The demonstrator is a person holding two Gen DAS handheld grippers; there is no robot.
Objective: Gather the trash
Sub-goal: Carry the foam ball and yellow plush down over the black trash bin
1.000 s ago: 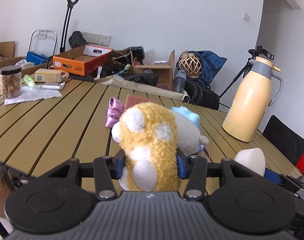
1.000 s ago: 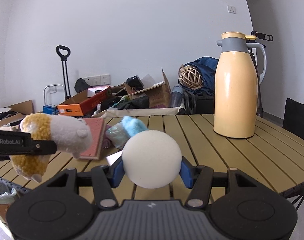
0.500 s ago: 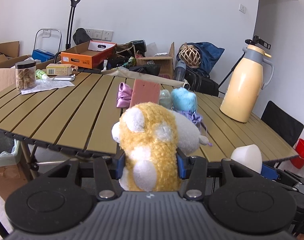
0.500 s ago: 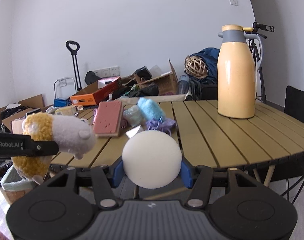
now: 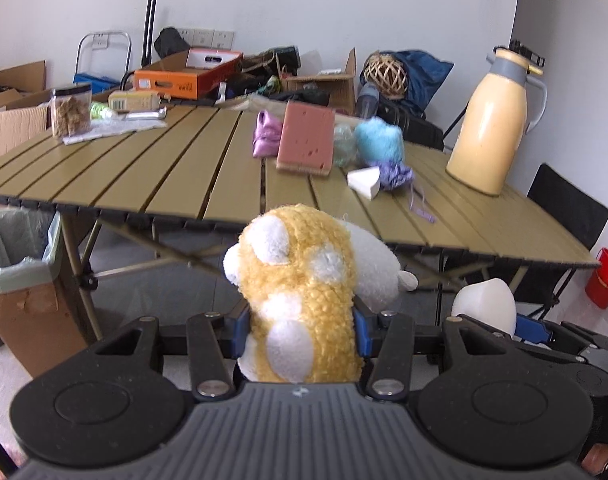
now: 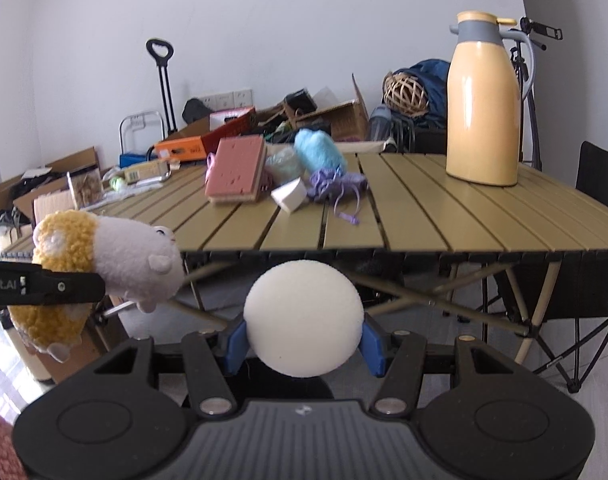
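My left gripper (image 5: pixel 301 330) is shut on a yellow and white plush toy (image 5: pixel 299 292), held in the air in front of the table's near edge; the toy also shows in the right wrist view (image 6: pixel 103 264). My right gripper (image 6: pixel 304 340) is shut on a white foam ball (image 6: pixel 303 318), which also shows in the left wrist view (image 5: pixel 486 304). A lined trash bin (image 5: pixel 19 264) stands on the floor at the left. On the slatted table (image 5: pixel 183 176) lie a pink sponge (image 5: pixel 306 140), a blue fluffy ball (image 5: pixel 378 140), a white wedge (image 5: pixel 364 182) and purple scraps (image 5: pixel 396 174).
A yellow thermos jug (image 5: pixel 490 120) stands at the table's right. A jar (image 5: pixel 69 110) and paper lie at the far left. A black chair (image 5: pixel 564 208) and red bucket (image 5: pixel 606 278) are right. Boxes and bags line the wall.
Both grippers have pulled back from over the table and lowered to in front of its near edge, each still holding its object. The trash bin has come into the left view.
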